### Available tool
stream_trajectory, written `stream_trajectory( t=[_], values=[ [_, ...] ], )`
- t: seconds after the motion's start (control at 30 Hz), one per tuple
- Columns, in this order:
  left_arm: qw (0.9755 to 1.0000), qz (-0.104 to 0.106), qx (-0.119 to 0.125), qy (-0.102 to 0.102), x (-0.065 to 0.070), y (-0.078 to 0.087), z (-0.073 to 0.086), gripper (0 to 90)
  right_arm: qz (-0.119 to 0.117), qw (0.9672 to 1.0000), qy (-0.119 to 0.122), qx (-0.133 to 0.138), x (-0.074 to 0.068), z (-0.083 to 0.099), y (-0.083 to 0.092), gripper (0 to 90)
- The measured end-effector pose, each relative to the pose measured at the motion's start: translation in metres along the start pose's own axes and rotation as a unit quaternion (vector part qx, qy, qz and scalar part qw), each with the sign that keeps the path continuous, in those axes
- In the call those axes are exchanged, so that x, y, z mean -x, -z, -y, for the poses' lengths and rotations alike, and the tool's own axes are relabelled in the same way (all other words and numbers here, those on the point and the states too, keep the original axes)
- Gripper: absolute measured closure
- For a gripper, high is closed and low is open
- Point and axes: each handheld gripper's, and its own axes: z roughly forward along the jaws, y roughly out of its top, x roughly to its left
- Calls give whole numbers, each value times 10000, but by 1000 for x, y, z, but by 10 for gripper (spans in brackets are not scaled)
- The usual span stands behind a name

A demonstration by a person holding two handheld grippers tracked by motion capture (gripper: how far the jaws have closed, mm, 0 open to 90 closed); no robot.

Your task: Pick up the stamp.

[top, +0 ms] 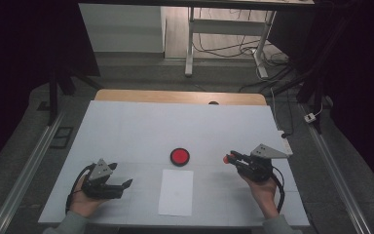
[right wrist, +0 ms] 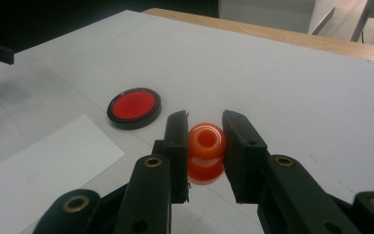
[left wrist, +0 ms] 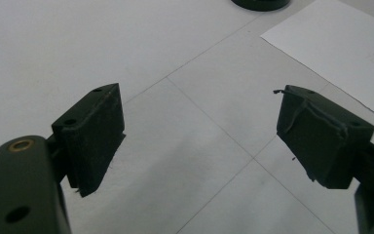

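My right gripper [right wrist: 205, 141] is shut on a small orange spool-shaped piece [right wrist: 206, 152], held just above the white tabletop; from above the orange piece [top: 226, 158] shows at the tip of the right gripper [top: 230, 158], right of centre. A round black dish with a red inside [top: 179, 156] lies flat on the table to its left, seen also as the red dish [right wrist: 134, 107] ahead-left of the jaws. My left gripper [top: 126, 184] rests at the front left, open, its pads [left wrist: 95, 136] wide apart over bare table with nothing between them.
A white sheet of paper [top: 176, 191] lies at the front centre, below the red dish; its corner [left wrist: 341, 44] shows ahead of the left gripper. The white table cover [top: 141, 126] ends at a wooden back edge [top: 180, 96]. Desk legs and cables stand beyond.
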Motion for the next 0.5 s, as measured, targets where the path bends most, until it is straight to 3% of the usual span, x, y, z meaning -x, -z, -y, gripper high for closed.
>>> stream_trajectory(
  t=[0.5],
  values=[
    [10000, -12, 40, 16, -1, 1, 0, 176, -44, 9999, 73, 95, -10, -6, -9, 719]
  ],
)
